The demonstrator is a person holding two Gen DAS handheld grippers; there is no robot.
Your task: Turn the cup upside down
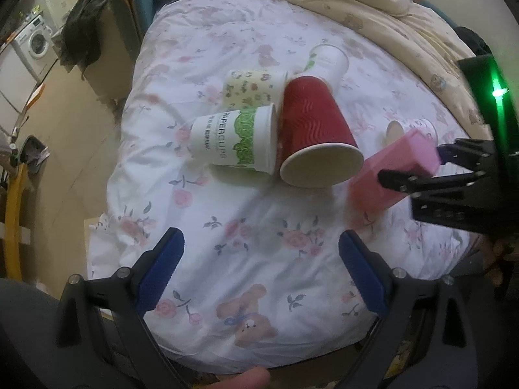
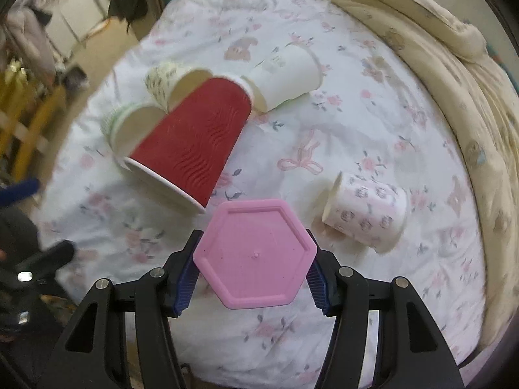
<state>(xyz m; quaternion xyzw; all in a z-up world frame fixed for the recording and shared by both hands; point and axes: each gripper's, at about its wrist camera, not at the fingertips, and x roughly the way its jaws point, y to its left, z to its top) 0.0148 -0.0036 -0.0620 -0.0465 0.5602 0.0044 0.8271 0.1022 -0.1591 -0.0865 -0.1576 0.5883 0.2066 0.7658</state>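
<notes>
My right gripper point(image 2: 253, 278) is shut on a pink hexagonal cup point(image 2: 254, 257) and holds it above the bed, with the cup's base facing the camera. In the left wrist view the same pink cup point(image 1: 394, 171) hangs tilted at the right in the right gripper point(image 1: 412, 167). My left gripper point(image 1: 259, 269) is open and empty above the floral sheet point(image 1: 259, 220), near its front edge. A red ribbed paper cup point(image 1: 316, 133) lies on its side among white paper cups; it also shows in the right wrist view point(image 2: 194, 142).
A white cup with green print point(image 1: 233, 139), a patterned cup point(image 1: 253, 87) and another white cup point(image 1: 327, 58) lie beside the red one. A small floral cup point(image 2: 366, 214) lies apart at the right. A cream duvet point(image 2: 454, 64) is bunched along the far side. The floor and a washing machine point(image 1: 35, 42) are at the left.
</notes>
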